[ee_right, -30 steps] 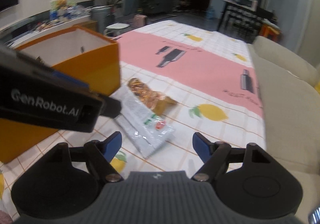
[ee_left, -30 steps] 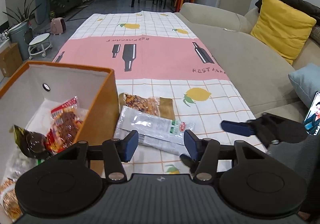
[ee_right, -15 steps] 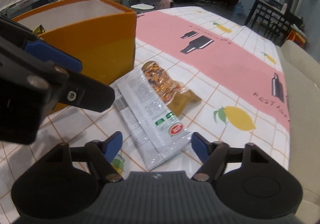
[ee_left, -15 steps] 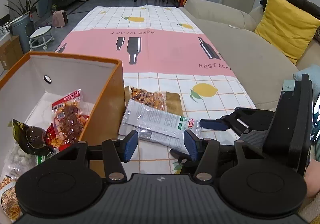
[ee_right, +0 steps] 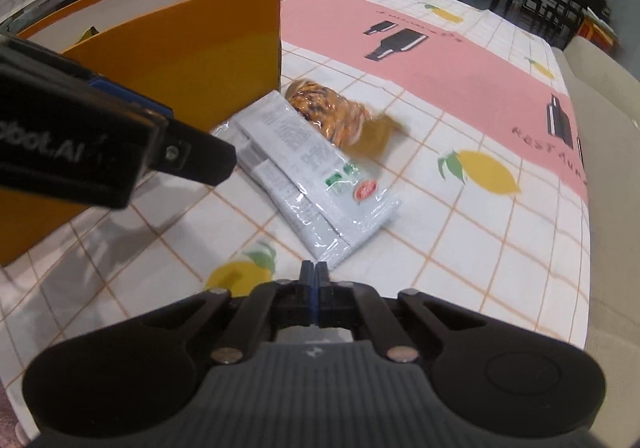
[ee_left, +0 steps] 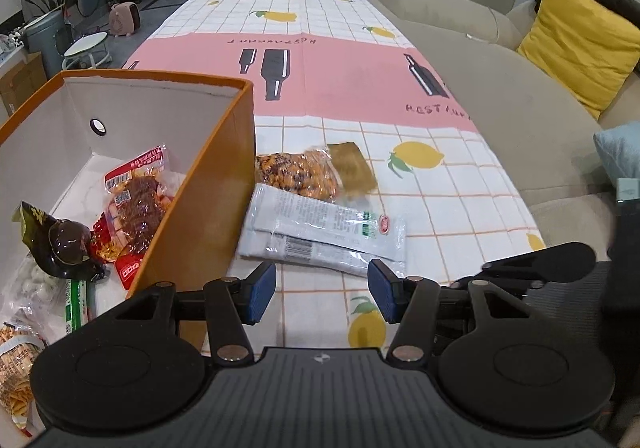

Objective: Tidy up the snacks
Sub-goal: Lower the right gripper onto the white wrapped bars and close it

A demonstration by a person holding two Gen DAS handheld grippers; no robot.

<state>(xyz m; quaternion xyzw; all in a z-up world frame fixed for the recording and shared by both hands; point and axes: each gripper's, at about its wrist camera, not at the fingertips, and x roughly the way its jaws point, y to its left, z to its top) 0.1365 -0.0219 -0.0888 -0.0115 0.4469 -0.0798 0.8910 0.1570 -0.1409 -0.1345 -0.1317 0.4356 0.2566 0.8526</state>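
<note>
Two white snack packets lie stacked on the tablecloth beside an orange storage box. A clear bag of orange-brown snacks lies just behind them. My right gripper has its blue pads pressed together at the near corner of the lower white packet, pinching its film edge. My left gripper hovers open above the near end of the packets with nothing between its fingers. Inside the box lie a red meat packet and a dark wrapped snack.
The table carries a pink and white lemon-print cloth. A beige sofa with a yellow cushion runs along its right side. The left gripper's black body crosses the right wrist view in front of the box.
The right gripper's jaws went from wide open to fully shut as it sank toward the near corner of the white packets. The left gripper stayed open and nearly still.
</note>
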